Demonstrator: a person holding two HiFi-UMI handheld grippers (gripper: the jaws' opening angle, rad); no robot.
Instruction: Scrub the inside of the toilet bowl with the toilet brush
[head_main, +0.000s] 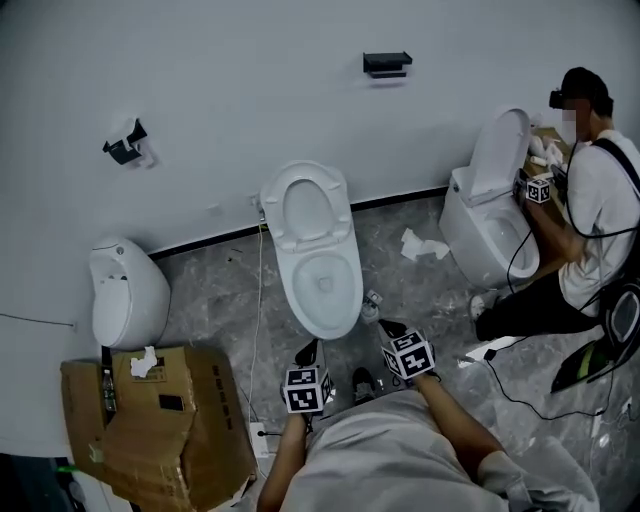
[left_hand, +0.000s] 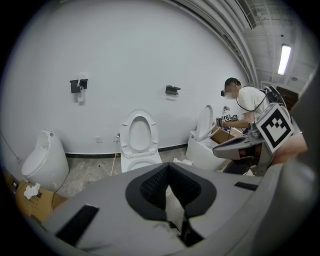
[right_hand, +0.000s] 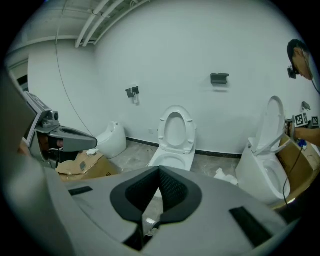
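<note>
The white toilet (head_main: 318, 255) stands against the wall with lid and seat raised and its bowl (head_main: 322, 282) open; it also shows in the left gripper view (left_hand: 138, 142) and the right gripper view (right_hand: 175, 137). No toilet brush shows in any view. My left gripper (head_main: 307, 352) and right gripper (head_main: 392, 328) hover side by side just short of the bowl's front rim, pointing down toward it. Both sets of jaws are shut with nothing between them (left_hand: 170, 192) (right_hand: 157, 192). A small pale object (head_main: 372, 303) lies on the floor by the toilet's right side.
A white urinal-like fixture (head_main: 125, 290) and a torn cardboard box (head_main: 160, 420) sit at the left. At the right, another person (head_main: 595, 200) works over a second toilet (head_main: 490, 225). Crumpled paper (head_main: 420, 245) and cables (head_main: 520, 385) lie on the grey floor.
</note>
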